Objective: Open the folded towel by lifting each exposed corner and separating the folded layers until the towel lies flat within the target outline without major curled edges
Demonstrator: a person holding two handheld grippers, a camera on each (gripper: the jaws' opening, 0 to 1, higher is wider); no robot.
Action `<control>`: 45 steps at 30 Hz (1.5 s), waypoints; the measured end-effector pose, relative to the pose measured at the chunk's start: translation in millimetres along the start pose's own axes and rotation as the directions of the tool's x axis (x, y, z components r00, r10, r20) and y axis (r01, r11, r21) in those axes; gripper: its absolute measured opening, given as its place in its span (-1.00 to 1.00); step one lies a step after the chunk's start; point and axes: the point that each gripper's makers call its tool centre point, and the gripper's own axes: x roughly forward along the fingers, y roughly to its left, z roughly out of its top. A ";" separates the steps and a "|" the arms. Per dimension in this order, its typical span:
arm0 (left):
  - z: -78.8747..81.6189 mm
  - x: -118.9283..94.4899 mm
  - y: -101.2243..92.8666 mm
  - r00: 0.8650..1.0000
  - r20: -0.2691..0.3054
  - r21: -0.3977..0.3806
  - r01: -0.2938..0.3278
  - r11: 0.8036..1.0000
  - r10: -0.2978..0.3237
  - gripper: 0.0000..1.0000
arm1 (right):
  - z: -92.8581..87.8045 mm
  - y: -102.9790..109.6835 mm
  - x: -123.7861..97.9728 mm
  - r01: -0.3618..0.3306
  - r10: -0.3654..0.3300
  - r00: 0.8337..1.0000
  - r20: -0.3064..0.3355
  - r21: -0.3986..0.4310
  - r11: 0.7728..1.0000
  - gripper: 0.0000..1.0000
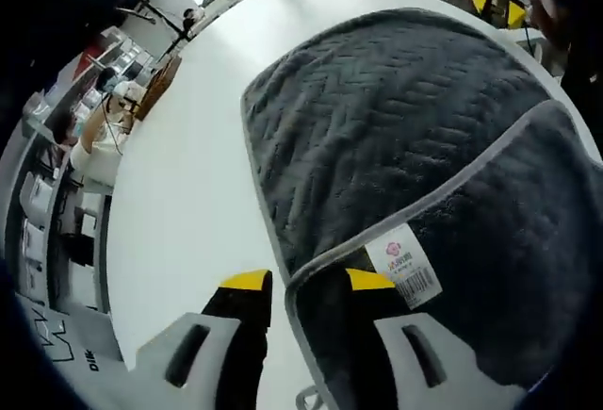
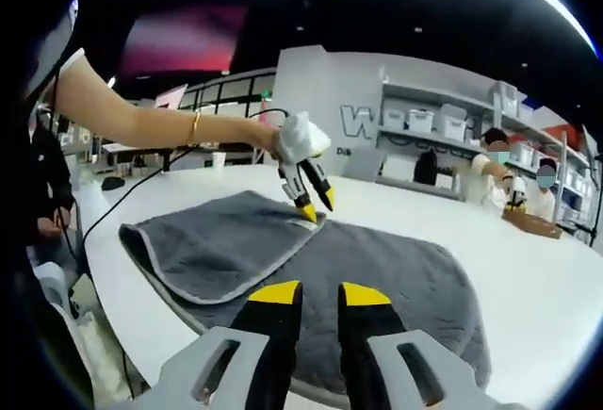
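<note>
White table (image 1: 188, 193); grey folded towel (image 1: 396, 118) lying on it.

We read a large "W" on the white back wall (image 2: 361, 120); the dark grey towel's white tag (image 1: 405, 261) print stays illegible to us.

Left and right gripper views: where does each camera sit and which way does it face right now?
Left gripper view: rides low over the white table, facing along its jaws at the folded towel, its corner and label between the fingertips.
Right gripper view: at the table edge, facing across the towel toward shelves; its own jaws apart, the person's arm and left gripper beyond.
Shared: towel, table.
</note>
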 end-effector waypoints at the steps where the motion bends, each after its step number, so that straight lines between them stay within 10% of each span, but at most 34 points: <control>1: -0.7 0.5 -0.7 1.000 0.003 -0.013 0.011 1.000 -0.011 -0.51 | 0.1 0.0 -0.1 0.001 -0.001 1.000 0.000 0.000 1.000 -0.81; 14: -0.3 2.8 -13.5 0.998 -0.032 -0.091 0.049 0.995 -0.052 -0.67 | 4.3 10.0 0.5 -0.014 0.014 1.000 0.012 -0.010 1.000 -0.82; 26: -3.9 0.5 -19.0 0.998 -0.031 -0.163 -0.050 0.985 0.046 -0.91 | 5.8 16.9 1.6 -0.028 0.028 1.000 0.014 -0.011 1.000 -0.85; 37: -0.7 -5.3 -22.6 0.989 -0.057 -0.069 -0.143 0.987 0.139 -0.98 | 4.7 29.1 4.8 -0.053 0.053 0.999 0.001 -0.018 0.998 -0.84; 45: 4.4 -25.7 -17.7 0.980 0.018 -0.186 -0.192 0.964 0.198 -0.98 | 3.1 37.7 5.9 -0.069 0.069 0.998 -0.005 -0.006 0.998 -0.83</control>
